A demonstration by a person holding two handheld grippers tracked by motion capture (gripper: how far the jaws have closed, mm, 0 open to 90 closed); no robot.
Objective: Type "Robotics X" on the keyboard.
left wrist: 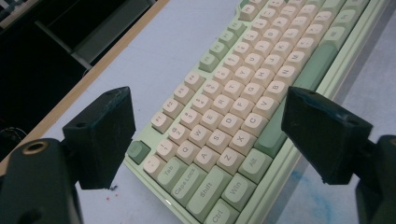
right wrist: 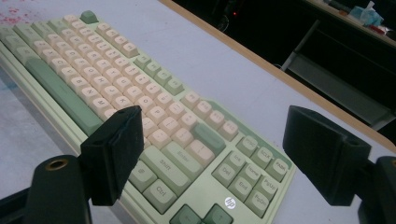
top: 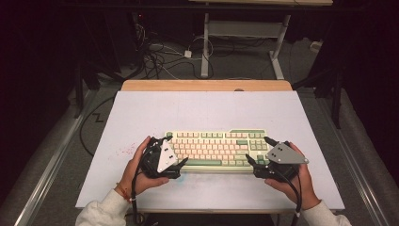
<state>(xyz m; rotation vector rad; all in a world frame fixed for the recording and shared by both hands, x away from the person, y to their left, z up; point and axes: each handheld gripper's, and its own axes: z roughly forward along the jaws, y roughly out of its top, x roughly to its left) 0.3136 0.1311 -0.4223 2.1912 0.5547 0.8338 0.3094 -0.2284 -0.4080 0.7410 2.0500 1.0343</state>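
1. Keyboard (top: 217, 149), cream and green keys, lies flat lower centre of the high view on the white table (top: 202, 110), long side running left-right; both its ends sit between spread jaws.
2. Left gripper (top: 170, 155), lower left of centre in the high view, is held in the person's left hand (top: 136, 169); jaws spread wide, nothing gripped. One jaw sits past the keyboard's far left corner, the other at its front edge.
3. Left gripper view: the gripper (left wrist: 201, 140) has its black jaws low left and right of frame, well apart, straddling the keyboard (left wrist: 243, 93) end with the Tab, Caps Lock, Shift and Ctrl keys. Can't tell if the pads touch the case.
4. Red speckles (top: 123, 151) mark the table left of the keyboard; a faint blue smudge (left wrist: 292, 179) lies just in front of it.
5. Right gripper (top: 256, 151), lower right of centre, is held in the right hand (top: 296, 181); jaws released too, spanning the right end.
6. Right gripper view: the gripper (right wrist: 210, 154) straddles the navigation-key block and logo (right wrist: 229, 202) of the keyboard (right wrist: 140, 93).
7. Cables (top: 160, 56) and desk legs (top: 205, 47) crowd the dark floor at upper centre, beyond the wooden table edge (top: 207, 85).
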